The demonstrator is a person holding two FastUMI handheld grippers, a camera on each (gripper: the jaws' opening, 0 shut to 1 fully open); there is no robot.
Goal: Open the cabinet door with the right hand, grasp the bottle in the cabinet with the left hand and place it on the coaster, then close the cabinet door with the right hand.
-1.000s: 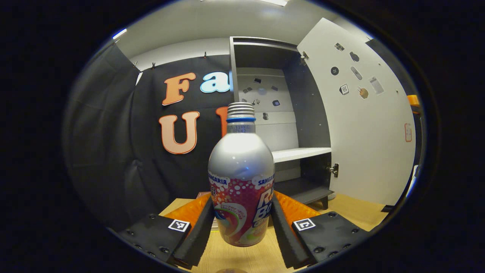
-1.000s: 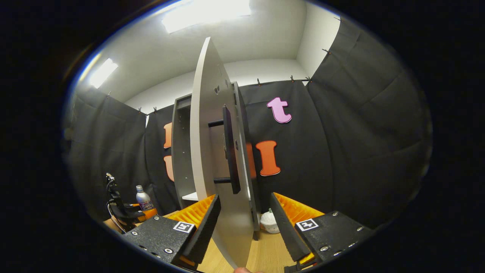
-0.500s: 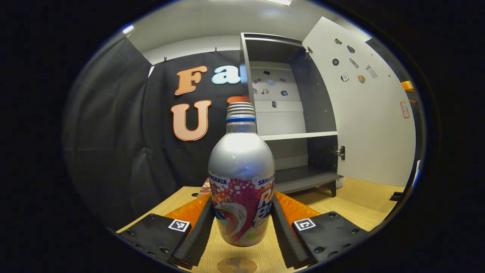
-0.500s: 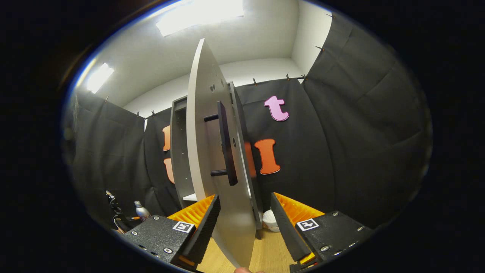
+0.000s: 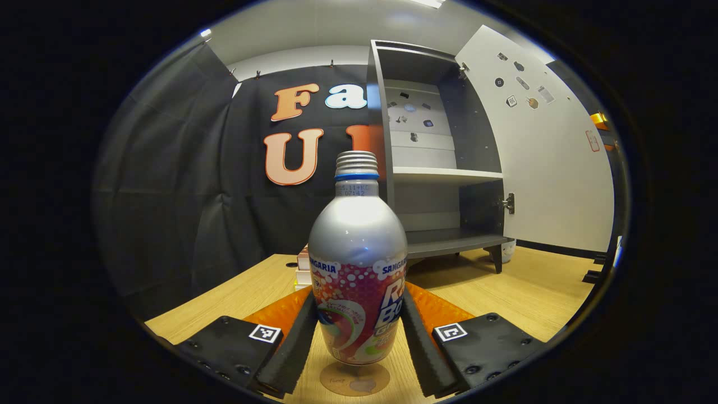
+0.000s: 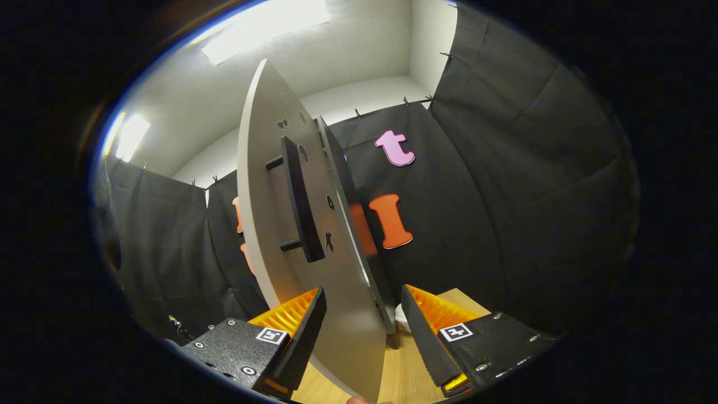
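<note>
The left gripper (image 5: 358, 331) has both fingers pressed against the sides of the bottle (image 5: 358, 264), pinching it low on its printed label. The bottle stands upright, silver above with a ribbed neck and no cap that I can make out. Right under its base lies the round coaster (image 5: 354, 380) on the bench (image 5: 527, 292), close to the near edge; whether the bottle's bottom rests on it or hangs just above I cannot tell.

Behind the bottle the cabinet (image 5: 437, 157) stands toward the back of the bench, open, with a shelf across its middle and small stickers on its back panel. Its door (image 5: 552, 157) is swung wide to the right, more stickers on the inner face. A small stack of boxes (image 5: 303, 269) sits on the bench beside the cabinet's left side, partly hidden by the bottle.

In the right gripper view the door (image 6: 314, 264) is seen nearly edge-on, and its dark bar handle (image 6: 302, 202) juts out above the gripper. The right gripper (image 6: 359, 331) has its fingers spread, one on each side of the door's lower edge, not pressing on it as far as I can see.
</note>
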